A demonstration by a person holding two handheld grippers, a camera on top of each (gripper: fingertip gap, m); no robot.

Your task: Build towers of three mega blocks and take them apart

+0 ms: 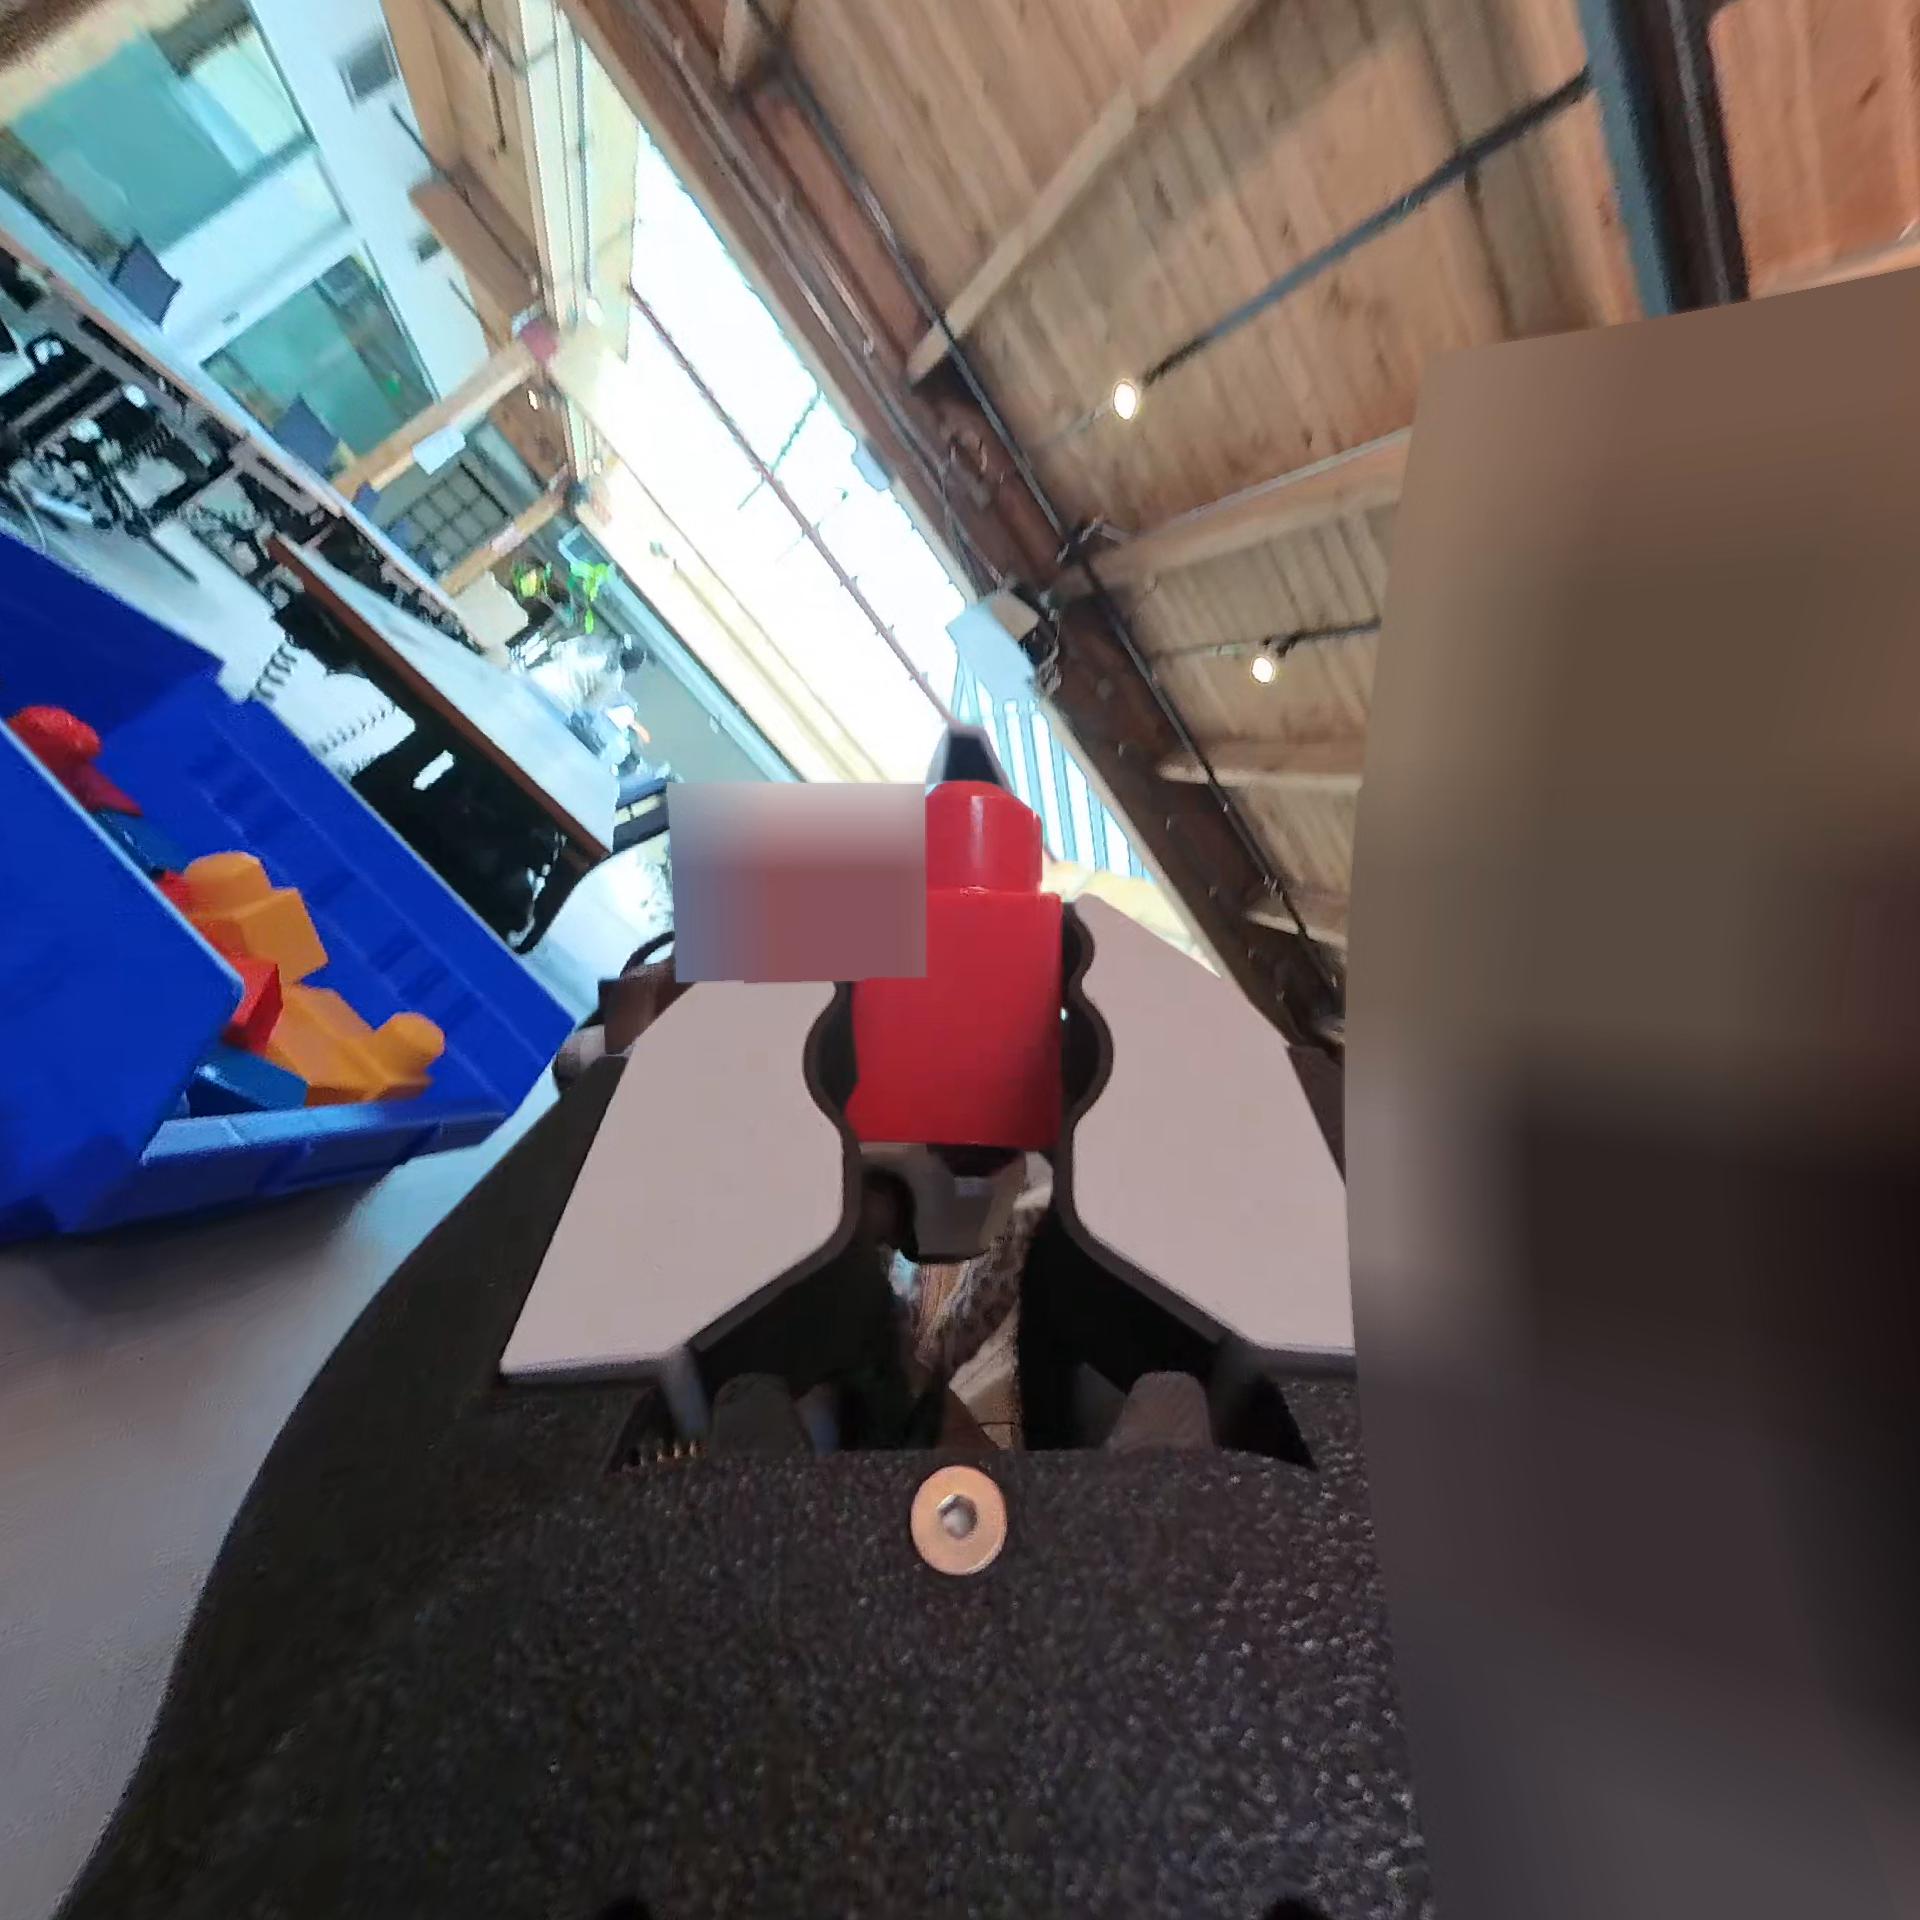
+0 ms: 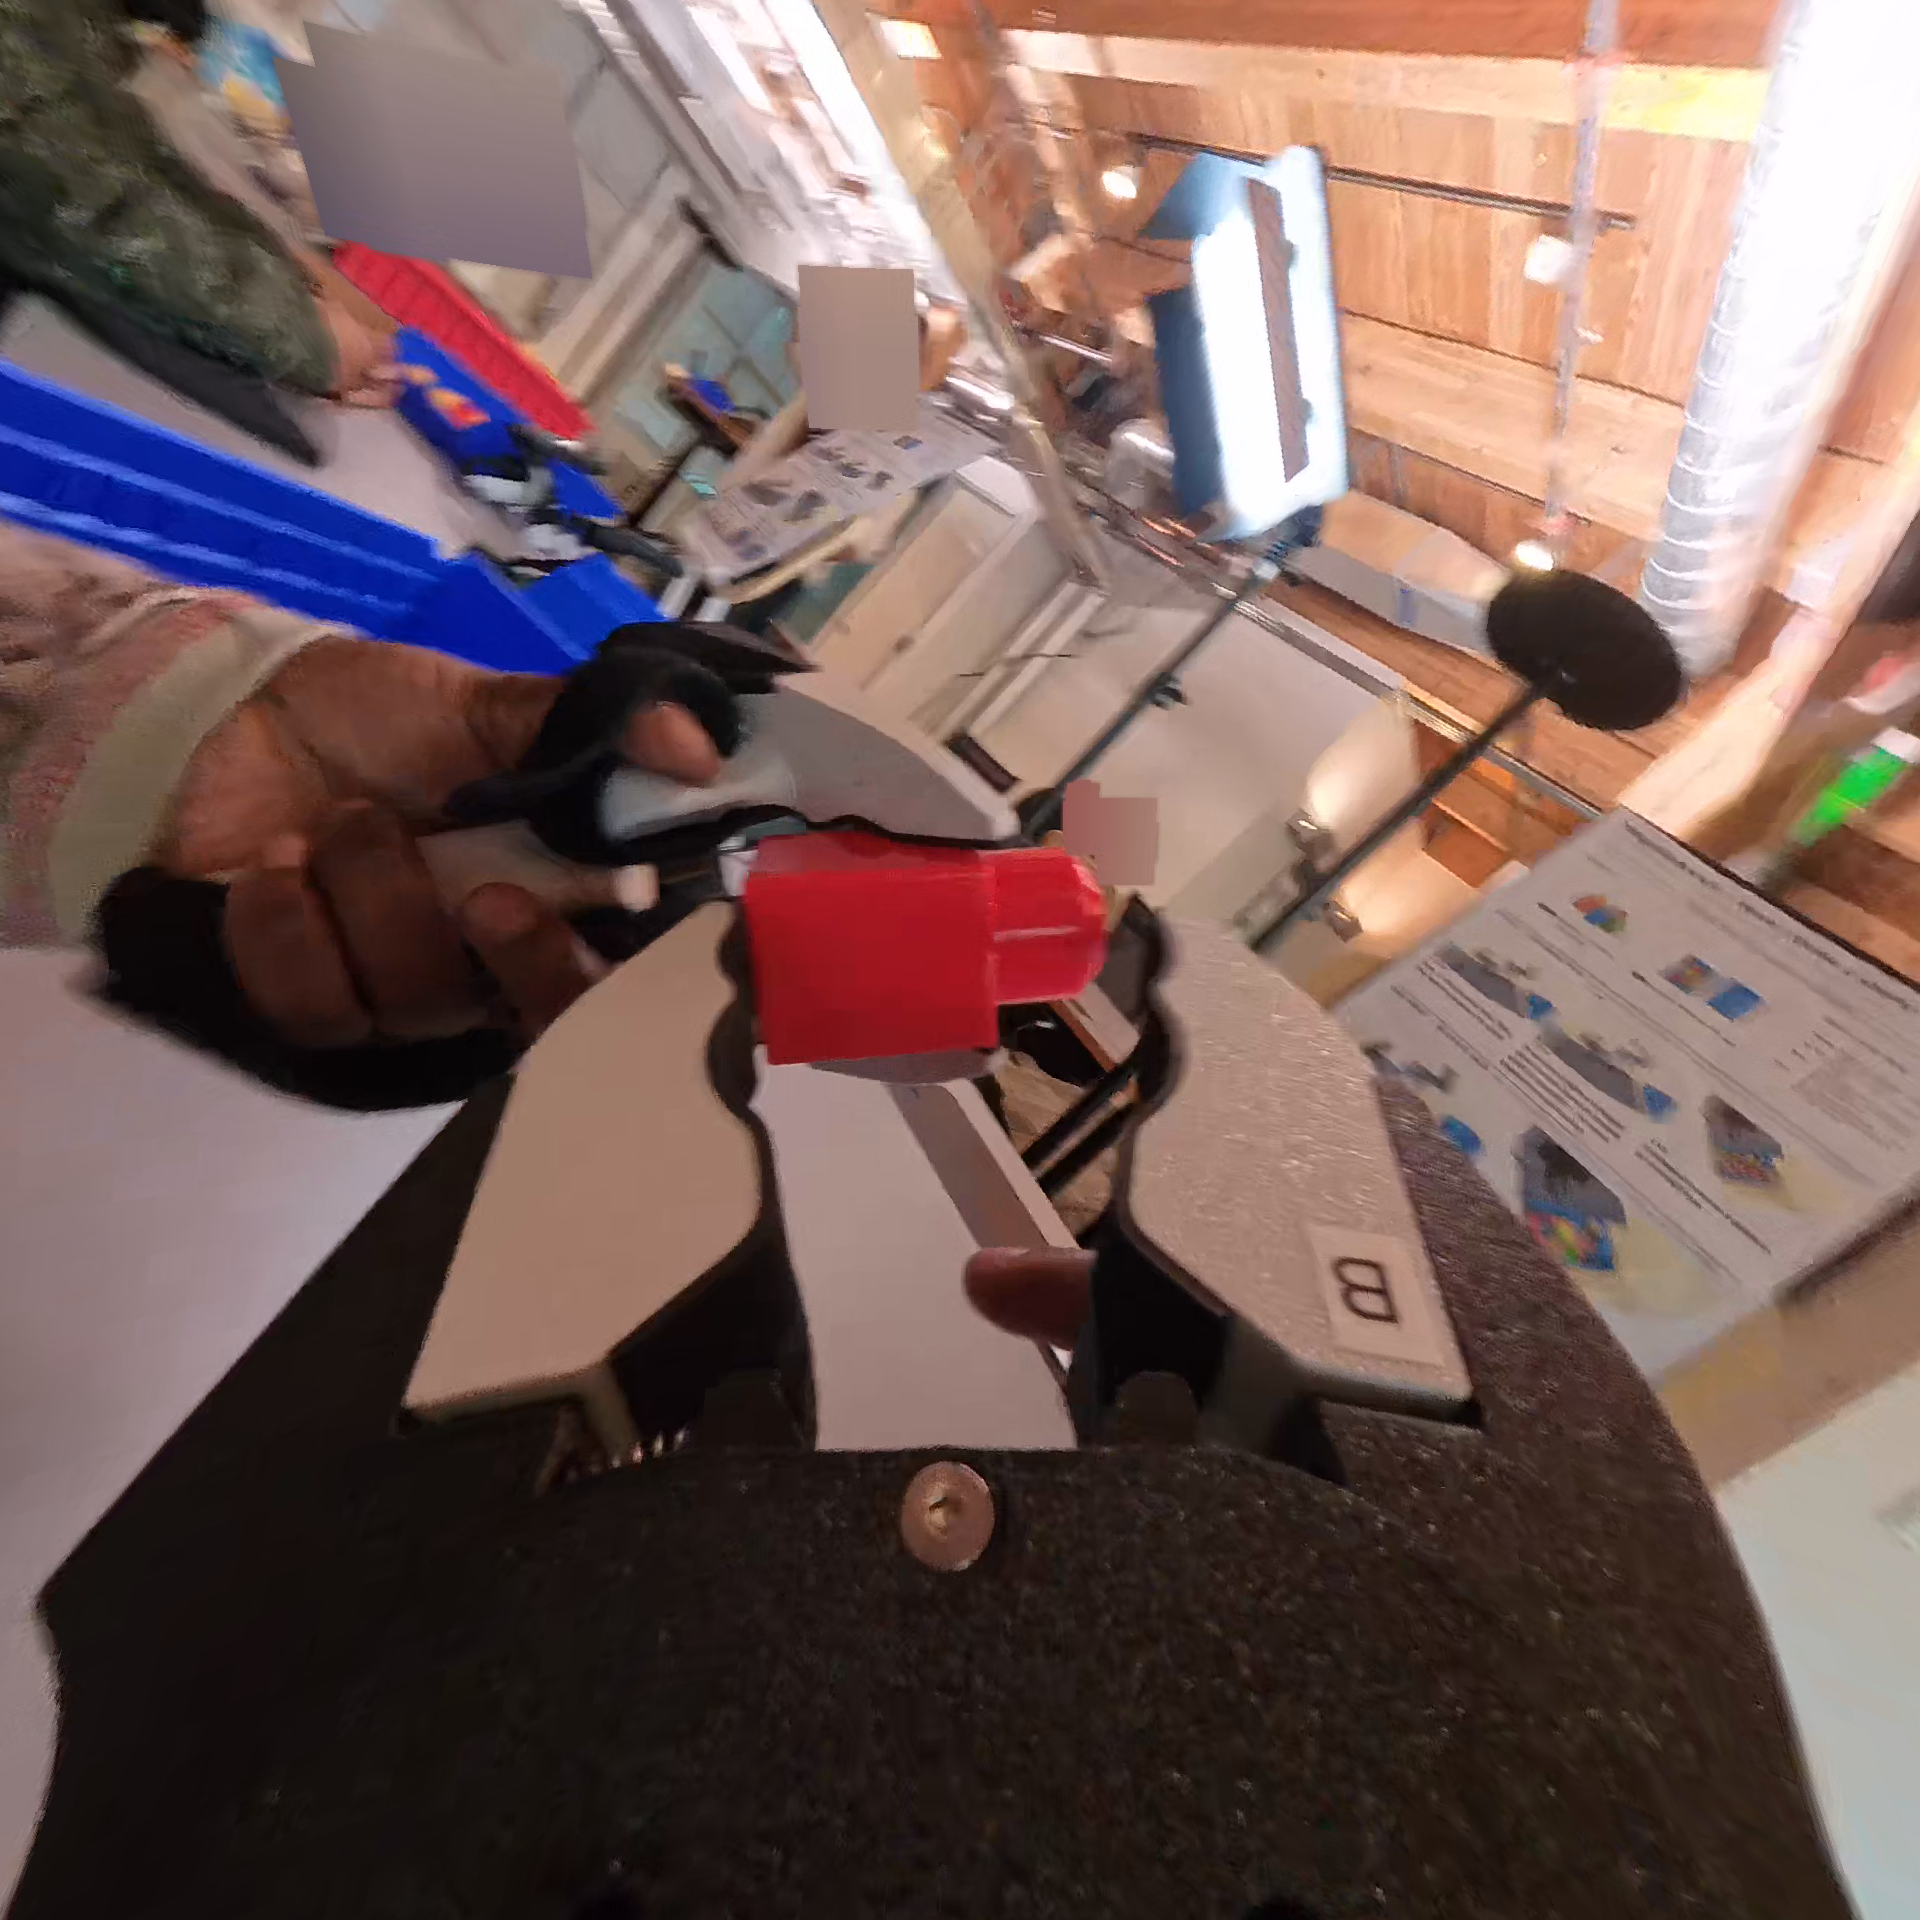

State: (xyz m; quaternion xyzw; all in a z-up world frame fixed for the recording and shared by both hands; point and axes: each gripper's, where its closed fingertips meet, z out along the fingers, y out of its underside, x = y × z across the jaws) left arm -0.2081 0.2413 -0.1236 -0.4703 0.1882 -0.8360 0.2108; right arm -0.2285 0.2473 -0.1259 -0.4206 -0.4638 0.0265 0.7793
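we hold one red block (image 1: 956,997) in left gripper (image 1: 956,1023), pads pressing; right gripper (image 2: 940,997) open, prob empty. no tower yet; blocks left in blue bin (image 1: 343,873).

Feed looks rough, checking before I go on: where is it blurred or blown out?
Left wrist view: red block sharp, skylight blown out, blue bin soft. Right wrist view: motion blur on the hand and background; red block slightly soft.

Left wrist view: close behind its fingers, tilted upward toward ceiling, blue bin (image 1: 343,935) at left. Right wrist view: close, tilted, facing the left gripper (image 2: 883,935). Shared: red block (image 1: 956,997).
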